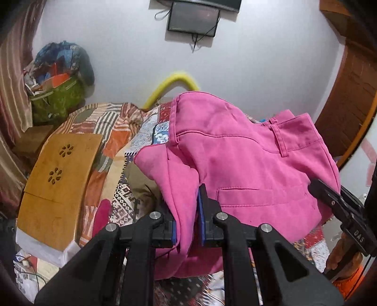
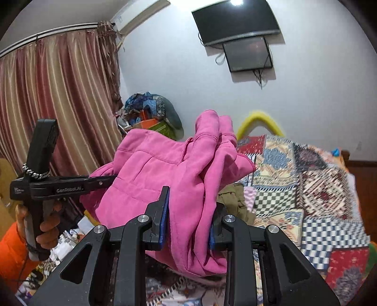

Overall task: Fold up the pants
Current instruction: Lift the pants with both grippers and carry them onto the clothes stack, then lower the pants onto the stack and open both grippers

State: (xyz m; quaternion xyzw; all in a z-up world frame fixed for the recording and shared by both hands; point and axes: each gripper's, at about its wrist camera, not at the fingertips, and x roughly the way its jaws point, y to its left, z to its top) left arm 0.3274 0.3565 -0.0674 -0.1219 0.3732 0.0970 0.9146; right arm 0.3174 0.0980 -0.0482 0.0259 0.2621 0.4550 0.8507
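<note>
1. Pinching a thick fold of the pink pants [image 1: 235, 155], the left gripper [image 1: 188, 211] sits at the lower middle of its own view, its blue pads nearly together with cloth bunched between them.
2. The right gripper [image 2: 188, 211] likewise clamps the pants [image 2: 165, 169] at the lower middle of its view, jaws a little wider apart around a fatter bundle of cloth.
3. The pants hang lifted between the two grippers, filling the centre of both views; a waistband, belt loop and slit pocket show in the left view.
4. At the right edge of the left view, the other gripper bites the pants' far side.
5. At the left of the right view, the left gripper's finger reaches into the cloth, gripped by a hand [image 2: 47, 223] with an orange sleeve [image 2: 11, 254].
6. Below and behind the pants lies a patchwork bedspread [image 2: 306, 183].
7. A wooden board [image 1: 54, 183] with flower-shaped cut-outs lies at the left of the left view.
8. A yellow foam tube [image 1: 174, 84] arches at the wall behind.
9. Two dark screens [image 2: 238, 21] hang on the white wall in the upper part of the right view.
10. Striped curtains [image 2: 59, 98] fill the upper left of the right view.
</note>
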